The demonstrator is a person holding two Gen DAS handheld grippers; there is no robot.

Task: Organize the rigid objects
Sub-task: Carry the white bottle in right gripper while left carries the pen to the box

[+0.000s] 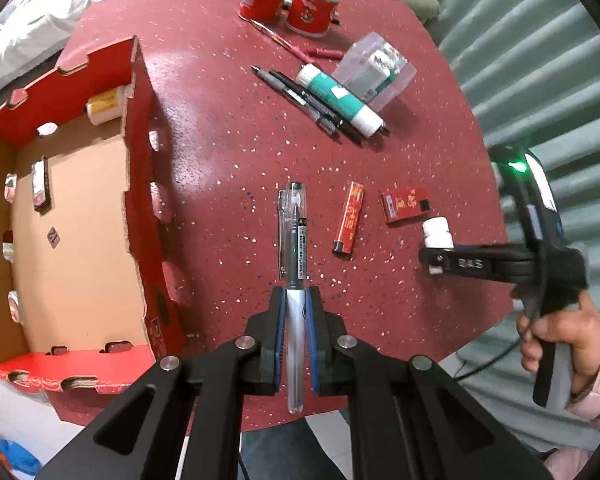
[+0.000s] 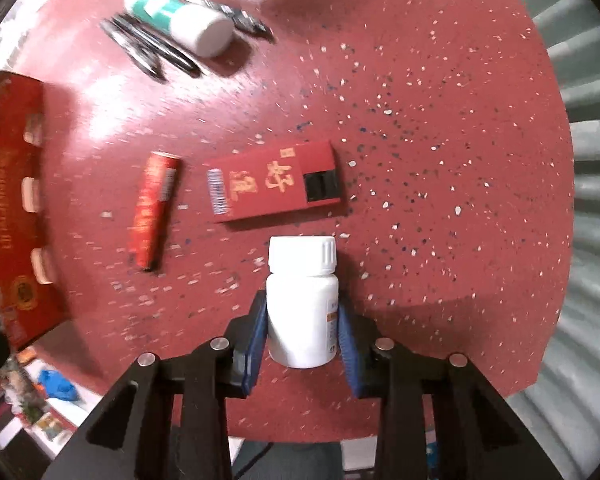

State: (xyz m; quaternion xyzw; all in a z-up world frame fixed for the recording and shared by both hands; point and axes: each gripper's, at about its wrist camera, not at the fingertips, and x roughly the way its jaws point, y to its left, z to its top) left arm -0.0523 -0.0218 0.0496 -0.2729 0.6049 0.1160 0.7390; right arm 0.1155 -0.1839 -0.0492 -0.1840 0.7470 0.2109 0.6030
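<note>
My left gripper (image 1: 296, 294) is shut on a clear-and-silver pen (image 1: 294, 240) that points forward over the red speckled table (image 1: 220, 160). My right gripper (image 2: 302, 300) is shut on a white pill bottle (image 2: 302, 308), cap forward; it also shows in the left wrist view (image 1: 436, 232) at the right, held by a hand. A red lighter (image 1: 349, 218) (image 2: 154, 208) and a small red box (image 1: 406, 204) (image 2: 276, 182) lie on the table. The open cardboard tray (image 1: 140, 184) stands at the left.
Black pens (image 1: 312, 100), a teal-and-white glue stick (image 1: 340, 100) and a clear plastic box (image 1: 374, 70) lie at the back. Two red tins (image 1: 292, 2) and a pink pen (image 1: 288, 44) are further back. The tray holds a small bottle (image 1: 104, 106). Corrugated wall at right.
</note>
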